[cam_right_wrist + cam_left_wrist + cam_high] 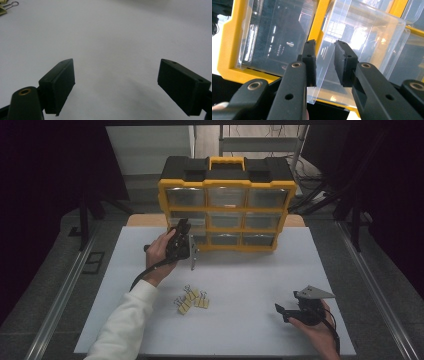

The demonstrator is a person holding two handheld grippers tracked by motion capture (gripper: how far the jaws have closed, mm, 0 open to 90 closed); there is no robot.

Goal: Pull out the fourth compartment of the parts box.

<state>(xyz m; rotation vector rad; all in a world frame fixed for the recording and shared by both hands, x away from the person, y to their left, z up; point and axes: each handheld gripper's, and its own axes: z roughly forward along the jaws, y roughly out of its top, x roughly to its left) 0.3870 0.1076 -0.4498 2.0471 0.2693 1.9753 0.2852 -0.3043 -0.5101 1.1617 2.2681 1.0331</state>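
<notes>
While the left gripper (325, 63) has its jaws narrowed around the front lip of a clear plastic drawer (362, 50) in the yellow-framed organiser box (226, 202), one skewed pull could jam it or drag the box across the worktop (250, 285). Right gripper (116, 86) idles, jaws wide.

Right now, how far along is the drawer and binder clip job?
Done: little. The binder clips lie loose on the white table.
In hand: the left gripper straddles the front lip of a clear drawer in the yellow organizer; contact is unclear.
Left: probably pulling the drawer out and loading the clips. The right gripper waits open over bare table.
</notes>
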